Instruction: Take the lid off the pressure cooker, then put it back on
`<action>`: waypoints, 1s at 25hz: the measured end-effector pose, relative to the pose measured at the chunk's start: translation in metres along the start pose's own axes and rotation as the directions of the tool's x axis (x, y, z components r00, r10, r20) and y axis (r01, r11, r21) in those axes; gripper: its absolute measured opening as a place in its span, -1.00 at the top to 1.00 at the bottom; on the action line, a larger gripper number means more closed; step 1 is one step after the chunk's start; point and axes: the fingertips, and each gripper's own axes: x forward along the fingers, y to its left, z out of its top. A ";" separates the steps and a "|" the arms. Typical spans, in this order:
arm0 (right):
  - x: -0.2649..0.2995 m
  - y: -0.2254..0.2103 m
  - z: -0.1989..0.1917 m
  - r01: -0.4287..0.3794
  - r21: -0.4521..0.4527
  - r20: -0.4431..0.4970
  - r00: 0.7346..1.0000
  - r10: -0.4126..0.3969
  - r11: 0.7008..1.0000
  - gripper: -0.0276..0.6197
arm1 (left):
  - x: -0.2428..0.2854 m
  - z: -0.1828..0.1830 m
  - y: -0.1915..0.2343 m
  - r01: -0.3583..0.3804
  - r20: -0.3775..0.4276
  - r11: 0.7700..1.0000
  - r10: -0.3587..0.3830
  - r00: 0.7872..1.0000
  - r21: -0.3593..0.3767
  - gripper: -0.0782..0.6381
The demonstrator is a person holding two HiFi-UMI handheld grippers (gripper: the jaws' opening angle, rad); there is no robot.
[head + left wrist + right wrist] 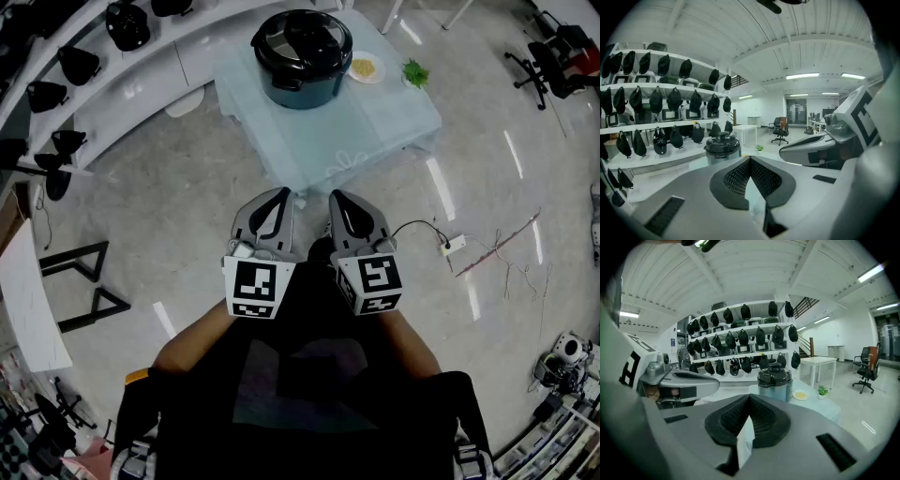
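Observation:
The dark pressure cooker (pixel 302 58) stands on a low table with a pale cloth (pixel 337 141), its black lid (pixel 302 36) in place. It also shows ahead in the left gripper view as the cooker (pixel 722 147) and in the right gripper view as the cooker (pixel 775 379). Both grippers are held close to the person's body, well short of the table, side by side and aimed at it. My left gripper (pixel 275 195) (pixel 750 159) is shut with nothing in it. My right gripper (pixel 339 197) (pixel 749 397) is shut and holds nothing as well.
A small plate (pixel 366 67) and a green plant (pixel 415 73) sit on the table right of the cooker. White shelves with dark hanging items (pixel 75 66) curve along the left. A power strip with cable (pixel 450 246) lies on the floor at right; office chairs (pixel 548 56) stand beyond.

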 end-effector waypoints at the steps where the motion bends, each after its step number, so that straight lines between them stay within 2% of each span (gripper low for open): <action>1: 0.000 -0.001 0.000 0.001 0.000 -0.001 1.000 -0.001 1.000 0.87 | 0.000 0.000 0.000 0.001 0.000 1.000 -0.001 1.000 0.000 0.76; 14: 0.011 -0.008 0.012 -0.004 -0.012 0.007 1.000 0.005 1.000 0.87 | 0.009 0.008 0.013 -0.016 0.015 1.000 0.016 1.000 -0.017 0.76; 19: 0.024 -0.016 0.028 -0.044 -0.011 0.036 0.998 0.044 0.999 0.86 | 0.019 0.020 0.022 -0.038 0.034 0.999 0.039 0.999 -0.023 0.76; 25: 0.051 -0.038 0.053 -0.126 -0.076 0.049 0.990 0.130 0.989 0.86 | 0.052 0.040 0.036 -0.090 0.044 0.994 0.093 0.995 -0.054 0.76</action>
